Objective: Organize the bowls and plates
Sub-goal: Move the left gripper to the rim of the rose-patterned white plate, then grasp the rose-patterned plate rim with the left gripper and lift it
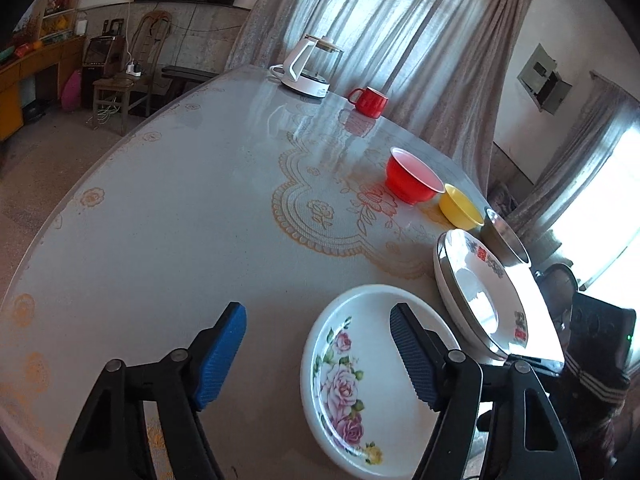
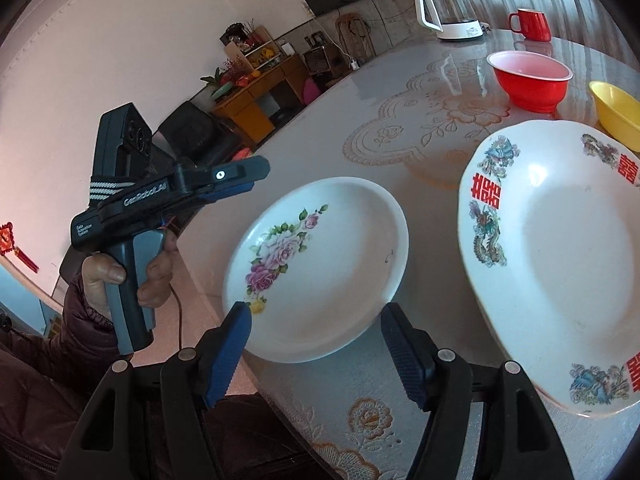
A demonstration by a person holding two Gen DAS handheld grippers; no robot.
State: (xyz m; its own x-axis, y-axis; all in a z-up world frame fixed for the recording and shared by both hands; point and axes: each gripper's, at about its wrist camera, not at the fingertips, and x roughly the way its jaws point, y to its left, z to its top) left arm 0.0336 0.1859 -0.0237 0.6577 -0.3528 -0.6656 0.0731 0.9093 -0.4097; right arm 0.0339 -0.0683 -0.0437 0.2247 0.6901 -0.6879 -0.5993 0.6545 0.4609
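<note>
A white plate with pink roses (image 1: 372,380) lies flat on the table near its edge; it also shows in the right wrist view (image 2: 320,268). A stack of white plates with red characters and dragons (image 1: 480,292) lies to its right, seen too in the right wrist view (image 2: 560,264). Beyond stand a red bowl (image 1: 414,178), a yellow bowl (image 1: 460,206) and a metal bowl (image 1: 504,236). My left gripper (image 1: 318,332) is open above the rose plate's left rim. My right gripper (image 2: 316,328) is open, just short of the rose plate's near rim.
A white glass kettle (image 1: 308,66) and a red mug (image 1: 368,101) stand at the table's far side by the curtain. The round table (image 1: 180,220) has a lace-pattern cover under glass. The table edge runs close to the rose plate.
</note>
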